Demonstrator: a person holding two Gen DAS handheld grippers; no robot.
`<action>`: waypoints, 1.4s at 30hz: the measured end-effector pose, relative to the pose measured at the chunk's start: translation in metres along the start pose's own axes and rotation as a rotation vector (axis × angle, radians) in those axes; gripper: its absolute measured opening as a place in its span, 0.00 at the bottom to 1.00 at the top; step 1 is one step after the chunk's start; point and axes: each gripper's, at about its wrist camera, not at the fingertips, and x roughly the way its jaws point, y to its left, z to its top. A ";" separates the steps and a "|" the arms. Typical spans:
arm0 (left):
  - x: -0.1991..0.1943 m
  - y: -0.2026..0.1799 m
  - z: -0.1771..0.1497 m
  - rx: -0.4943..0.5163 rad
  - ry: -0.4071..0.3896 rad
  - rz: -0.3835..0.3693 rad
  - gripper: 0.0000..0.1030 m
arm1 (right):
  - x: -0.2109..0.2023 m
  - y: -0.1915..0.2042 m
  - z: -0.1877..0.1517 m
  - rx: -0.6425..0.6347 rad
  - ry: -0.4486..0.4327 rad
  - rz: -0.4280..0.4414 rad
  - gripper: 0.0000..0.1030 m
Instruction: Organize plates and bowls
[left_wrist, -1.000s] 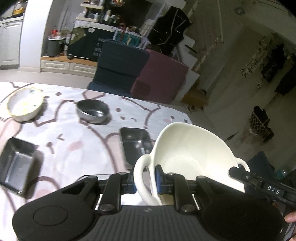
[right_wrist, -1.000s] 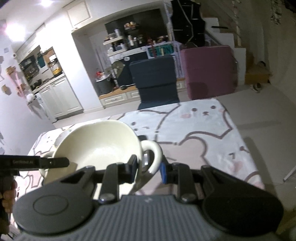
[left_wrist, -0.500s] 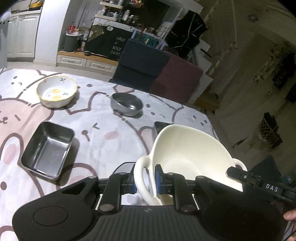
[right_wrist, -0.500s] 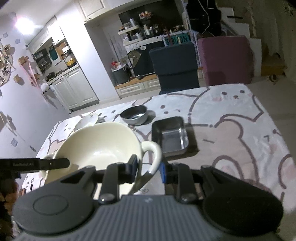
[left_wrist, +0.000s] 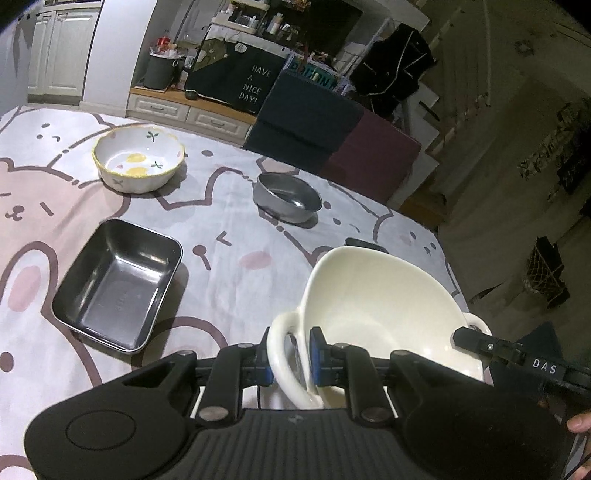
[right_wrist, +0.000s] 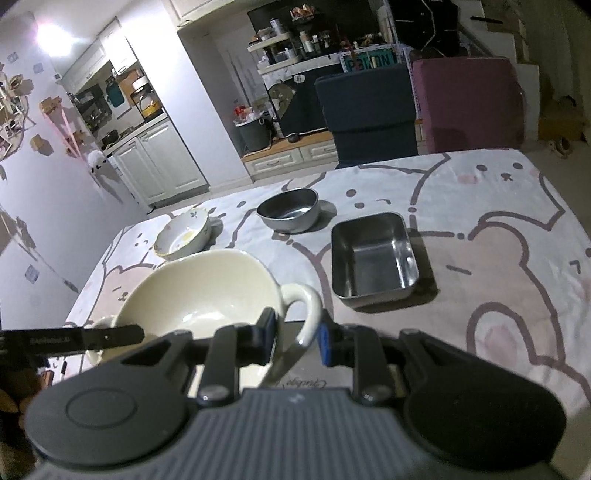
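A cream two-handled bowl (left_wrist: 384, 302) is held between both grippers above the near table edge. My left gripper (left_wrist: 290, 354) is shut on its left loop handle (left_wrist: 282, 350). My right gripper (right_wrist: 295, 334) is shut on the other loop handle (right_wrist: 308, 310) of the same bowl (right_wrist: 199, 302). On the table lie a flowered ceramic bowl (left_wrist: 138, 162), a round steel bowl (left_wrist: 286, 195) and a rectangular steel tray (left_wrist: 118, 280). A second steel tray (right_wrist: 373, 254) lies right of the cream bowl in the right wrist view.
The table has a bear-print cloth (left_wrist: 229, 258). A dark flat item (right_wrist: 317, 369) lies under the held bowl near the front edge. A navy chair (left_wrist: 306, 129) and a maroon chair (left_wrist: 373, 162) stand at the far edge. The table's right edge (left_wrist: 450, 273) drops to the floor.
Both grippers have carried the cream bowl back toward the near side and a little lower. More of the table, with its bowls and trays, has come into both views.
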 end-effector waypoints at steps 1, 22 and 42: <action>0.004 0.001 -0.001 -0.003 0.004 -0.002 0.18 | 0.002 -0.001 -0.001 0.001 0.005 -0.002 0.27; 0.056 0.012 -0.041 -0.031 0.113 0.008 0.19 | 0.024 -0.027 -0.038 0.046 0.130 -0.066 0.27; 0.072 0.009 -0.038 0.001 0.123 0.054 0.19 | 0.045 -0.035 -0.041 0.080 0.189 -0.078 0.28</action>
